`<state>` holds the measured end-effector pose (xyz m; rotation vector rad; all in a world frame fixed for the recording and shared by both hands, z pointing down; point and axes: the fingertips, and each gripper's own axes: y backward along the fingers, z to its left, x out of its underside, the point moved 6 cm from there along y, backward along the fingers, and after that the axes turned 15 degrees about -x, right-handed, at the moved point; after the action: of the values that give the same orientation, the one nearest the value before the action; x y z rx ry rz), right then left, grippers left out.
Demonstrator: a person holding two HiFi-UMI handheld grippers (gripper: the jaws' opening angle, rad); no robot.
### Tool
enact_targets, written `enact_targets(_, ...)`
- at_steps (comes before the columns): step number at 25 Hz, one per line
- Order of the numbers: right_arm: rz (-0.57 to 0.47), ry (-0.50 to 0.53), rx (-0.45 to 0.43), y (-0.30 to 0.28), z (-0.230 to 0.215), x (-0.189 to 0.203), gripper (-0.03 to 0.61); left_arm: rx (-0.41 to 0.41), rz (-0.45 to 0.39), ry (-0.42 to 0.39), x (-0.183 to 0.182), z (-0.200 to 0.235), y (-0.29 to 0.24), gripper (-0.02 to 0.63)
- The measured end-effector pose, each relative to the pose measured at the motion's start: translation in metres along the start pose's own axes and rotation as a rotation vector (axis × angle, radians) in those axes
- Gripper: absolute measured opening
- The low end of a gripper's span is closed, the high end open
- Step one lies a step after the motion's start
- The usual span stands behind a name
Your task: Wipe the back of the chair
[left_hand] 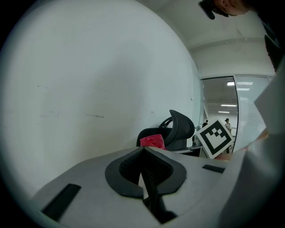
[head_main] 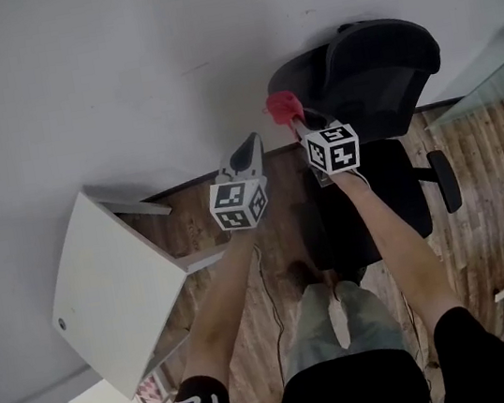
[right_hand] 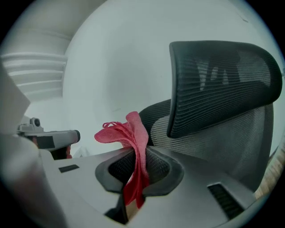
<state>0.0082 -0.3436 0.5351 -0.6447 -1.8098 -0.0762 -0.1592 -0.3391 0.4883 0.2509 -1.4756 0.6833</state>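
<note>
A black mesh office chair [head_main: 377, 91] stands by the white wall, its backrest and headrest [right_hand: 222, 84] facing me. My right gripper [head_main: 298, 128] is shut on a red cloth [head_main: 282, 105], which sticks up from its jaws [right_hand: 129, 133] just left of the chair's back, apart from the mesh. My left gripper [head_main: 247, 155] is held further left, jaws shut with nothing between them. From the left gripper view the red cloth [left_hand: 152, 141] and chair [left_hand: 171, 131] lie ahead to the right.
A white table [head_main: 113, 284] stands at the left over the wood floor. A white wall [head_main: 117, 65] fills the far side. A glass partition [head_main: 488, 73] is at the right. The chair's armrest [head_main: 445, 179] juts out at the right.
</note>
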Motion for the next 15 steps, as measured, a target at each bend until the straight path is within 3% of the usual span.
enact_targets(8,0.01,-0.026,0.108,-0.022,-0.021,0.02,0.066,0.089,0.026,0.027,0.012,0.024,-0.015,0.023)
enact_targets(15,0.001,-0.014,0.141,-0.03,-0.029,0.024,0.067,0.131,0.06,0.007,0.023,0.022,-0.018,0.023)
